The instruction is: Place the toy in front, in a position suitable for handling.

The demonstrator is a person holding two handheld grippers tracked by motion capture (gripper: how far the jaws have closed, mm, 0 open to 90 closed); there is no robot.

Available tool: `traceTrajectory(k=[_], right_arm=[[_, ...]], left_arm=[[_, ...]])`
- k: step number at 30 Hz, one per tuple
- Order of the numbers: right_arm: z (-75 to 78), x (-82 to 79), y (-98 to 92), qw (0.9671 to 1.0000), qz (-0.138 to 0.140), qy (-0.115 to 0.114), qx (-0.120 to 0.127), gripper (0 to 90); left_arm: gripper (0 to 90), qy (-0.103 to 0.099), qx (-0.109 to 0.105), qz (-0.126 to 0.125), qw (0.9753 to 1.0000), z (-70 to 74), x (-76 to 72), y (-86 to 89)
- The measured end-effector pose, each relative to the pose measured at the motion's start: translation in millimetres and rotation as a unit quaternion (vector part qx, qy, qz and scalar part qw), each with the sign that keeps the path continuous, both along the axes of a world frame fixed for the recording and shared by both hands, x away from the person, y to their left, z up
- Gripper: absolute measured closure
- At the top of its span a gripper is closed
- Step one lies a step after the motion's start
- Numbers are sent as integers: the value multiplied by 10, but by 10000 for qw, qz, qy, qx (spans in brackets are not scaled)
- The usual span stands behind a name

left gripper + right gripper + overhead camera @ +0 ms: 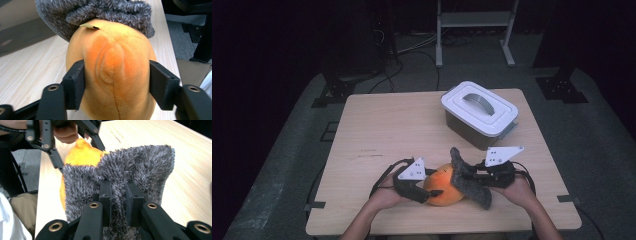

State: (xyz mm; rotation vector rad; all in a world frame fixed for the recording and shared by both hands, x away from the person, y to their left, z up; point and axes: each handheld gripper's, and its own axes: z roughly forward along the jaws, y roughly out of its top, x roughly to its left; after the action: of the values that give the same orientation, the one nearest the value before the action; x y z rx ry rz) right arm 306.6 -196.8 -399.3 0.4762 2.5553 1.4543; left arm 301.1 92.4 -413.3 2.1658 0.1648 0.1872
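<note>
Gripping from the near edge, both hands angle inward: the left gripper (432,191) is clamped around the orange plush fruit (443,186) on the table (377,130), the right gripper (468,175) pinches the grey fuzzy cloth (469,184) draped against it. Lidded container (479,113) sits farther back.

A pale wooden tabletop (387,130) carries three things. A grey lidded box (479,114) with a white lid and handle stands toward its far right, while an orange plush fruit (444,185) rests near the front edge with a grey fuzzy cloth (469,179) draped against it.
</note>
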Motion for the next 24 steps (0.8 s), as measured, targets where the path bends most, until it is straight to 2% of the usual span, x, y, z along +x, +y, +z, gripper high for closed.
traceTrajectory(k=[2, 5, 7, 9, 15, 19, 20, 24], right_arm=[[-17, 4, 9, 10000, -20, 8, -3, 767], [-28, 10, 25, 10000, -7, 37, 20, 764], [-37, 7, 34, 10000, 28, 65, 32, 765], [-36, 2, 34, 9999, 77, 101, 8, 766], [-29, -34, 72, 9993, 280, 247, -74, 771], [-25, -62, 115, 9986, 429, 299, -106, 771], [-30, -69, 130, 9983, 478, 312, -114, 771], [-28, -78, 173, 9980, 526, 309, -152, 770]], left_arm=[[272, 149, -65, 113, 9998, 8, 10, -14], [211, 426, -357, 227, 9982, 39, 24, -23], [227, 339, -280, 202, 9988, 56, 11, -31], [308, 179, -216, 175, 9995, 46, -5, -23], [345, 86, -76, 219, 9997, 51, 21, 24], [349, 28, -61, 504, 9987, 62, 79, 114], [351, 57, -84, 577, 9983, 65, 94, 140], [314, 198, -89, 561, 9982, 61, 103, 152]])
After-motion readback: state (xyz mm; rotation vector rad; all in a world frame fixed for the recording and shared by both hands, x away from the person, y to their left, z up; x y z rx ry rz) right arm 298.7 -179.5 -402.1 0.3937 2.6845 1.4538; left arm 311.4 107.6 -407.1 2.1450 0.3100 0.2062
